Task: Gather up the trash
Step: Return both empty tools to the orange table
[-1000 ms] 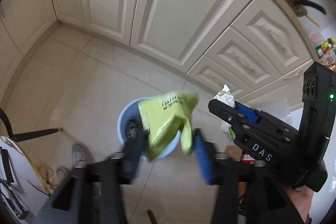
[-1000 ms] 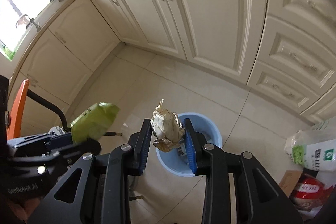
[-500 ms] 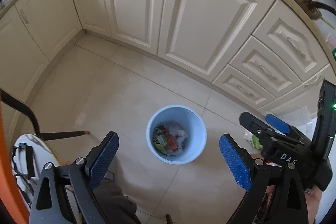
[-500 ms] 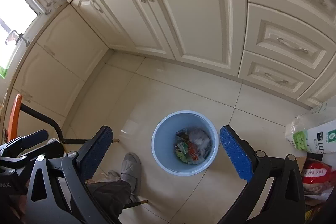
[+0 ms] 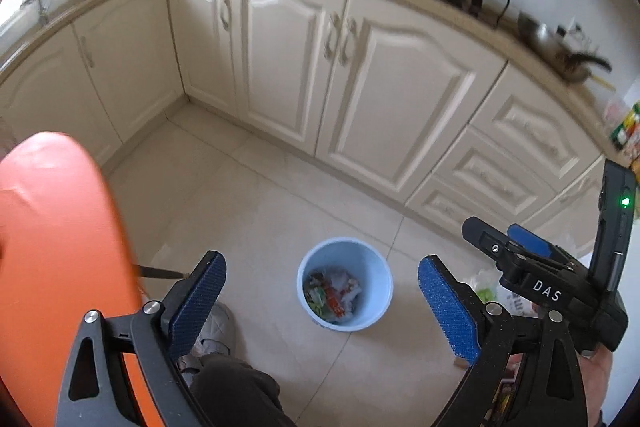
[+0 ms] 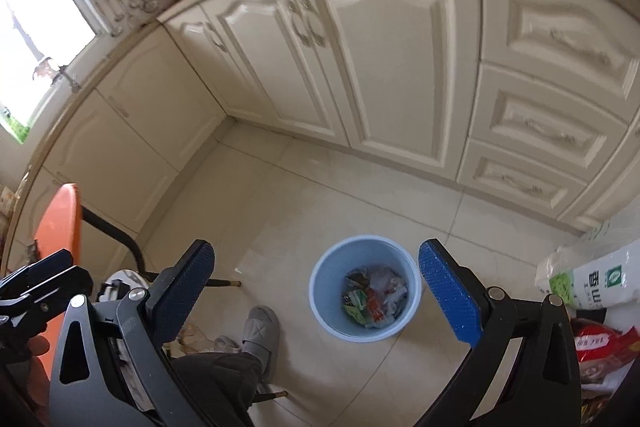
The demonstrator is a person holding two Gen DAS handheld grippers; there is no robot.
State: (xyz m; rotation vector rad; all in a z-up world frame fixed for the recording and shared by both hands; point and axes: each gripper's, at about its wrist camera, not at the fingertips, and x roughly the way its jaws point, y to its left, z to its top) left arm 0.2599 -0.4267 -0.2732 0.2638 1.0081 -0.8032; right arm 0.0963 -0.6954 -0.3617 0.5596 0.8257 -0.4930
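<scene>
Left gripper (image 5: 322, 301) and right gripper (image 6: 316, 297): jaws wide apart, nothing held, just been opening. Blue bin (image 6: 322, 281) of trash (image 6: 374, 297) below, between pads.

Right gripper (image 6: 316, 287) held above tiled floor (image 6: 340, 187), blue pads spread wide with nothing between; jaws only just opened. Framed between them, a pale blue bin (image 6: 366, 287) standing on the floor, wrappers and crumpled paper (image 6: 374, 297) inside. Grey slipper (image 6: 260, 331) just left of the bin. Cream cabinets (image 6: 380, 67) along the floor's far edge. Bags (image 6: 592, 287) near its right edge. Left gripper (image 6: 38, 283) at far left, before an orange chair back (image 6: 60, 223).
</scene>
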